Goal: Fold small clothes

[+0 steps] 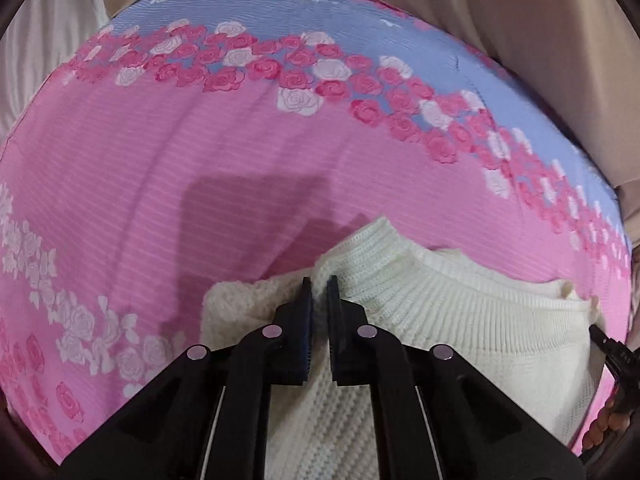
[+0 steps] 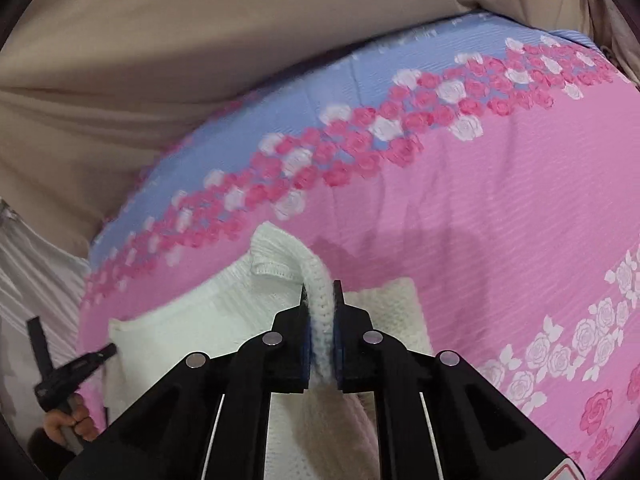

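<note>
A white knitted sweater lies on a pink and blue rose-print bedsheet. In the left wrist view, my left gripper is shut, with a raised fold of the knit pinched between its pads near the ribbed edge. In the right wrist view, my right gripper is shut on a ribbed strip of the sweater that arches up out of its jaws. Each gripper shows in the other's view at the sweater's side edge: the right gripper and the left gripper.
Beige cushions or bedding rise behind the sheet's far edge. Pale cloth lies beyond the sheet on one side. A person's hand grips the left tool's handle. Open sheet stretches beyond the sweater.
</note>
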`<state>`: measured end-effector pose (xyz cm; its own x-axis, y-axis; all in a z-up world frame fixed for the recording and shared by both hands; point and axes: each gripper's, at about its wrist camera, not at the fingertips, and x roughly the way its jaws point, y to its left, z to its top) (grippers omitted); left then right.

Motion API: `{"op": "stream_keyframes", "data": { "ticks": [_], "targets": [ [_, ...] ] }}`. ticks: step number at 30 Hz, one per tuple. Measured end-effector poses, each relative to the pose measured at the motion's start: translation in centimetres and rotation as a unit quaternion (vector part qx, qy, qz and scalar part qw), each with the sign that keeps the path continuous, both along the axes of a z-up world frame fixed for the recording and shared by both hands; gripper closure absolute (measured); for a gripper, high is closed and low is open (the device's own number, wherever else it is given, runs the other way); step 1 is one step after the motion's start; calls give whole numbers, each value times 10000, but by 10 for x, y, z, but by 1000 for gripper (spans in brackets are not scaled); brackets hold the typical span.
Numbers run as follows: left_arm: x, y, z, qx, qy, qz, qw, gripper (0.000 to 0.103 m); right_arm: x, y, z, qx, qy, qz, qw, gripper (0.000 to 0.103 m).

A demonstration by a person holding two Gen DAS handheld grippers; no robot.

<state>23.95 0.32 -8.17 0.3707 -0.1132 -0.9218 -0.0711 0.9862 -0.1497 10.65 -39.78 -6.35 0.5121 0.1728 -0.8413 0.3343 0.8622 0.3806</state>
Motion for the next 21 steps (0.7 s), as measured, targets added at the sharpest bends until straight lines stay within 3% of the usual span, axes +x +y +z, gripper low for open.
{"op": "stream_keyframes", "data": {
  "ticks": [1,3,5,7,9,12,15,17,19,21],
  "targets": [
    [0,-3,2,94,-31,-50,9999,97,8,-1,-22,-59,443,95,9990,98],
    [-3,-4,11,23,-20,-32,10000,94,8,-3,-28,22,379,95,9992,97],
    [-23,3,34,-184,-267,77,9994,92,1,-8,-8,285,217,-248,9990,84],
    [-48,0,50,-277,-505,23,9983,94,-19,-6,20,241,-163,-348,9990,84],
    [-87,-16,62,-346,-527,-268,9976,94,-39,7,36,317,-316,-106,9989,84],
    [-137,-64,46,-519,-254,-716,9958,92,-69,76,47,220,-181,989,9947,84],
    [-157,-91,12,-232,151,-827,9962,91,-94,173,21,499,121,2247,9731,89],
    [-160,-74,11,-178,6,-698,9974,91,-101,218,-2,88,297,2842,9583,96],
    [-158,-41,14,243,-96,-297,9992,91,-104,209,-14,-243,430,2780,9593,97],
    [-153,7,8,262,-16,262,9993,93,-115,148,-17,-246,475,1884,9806,97]
  ]
}}
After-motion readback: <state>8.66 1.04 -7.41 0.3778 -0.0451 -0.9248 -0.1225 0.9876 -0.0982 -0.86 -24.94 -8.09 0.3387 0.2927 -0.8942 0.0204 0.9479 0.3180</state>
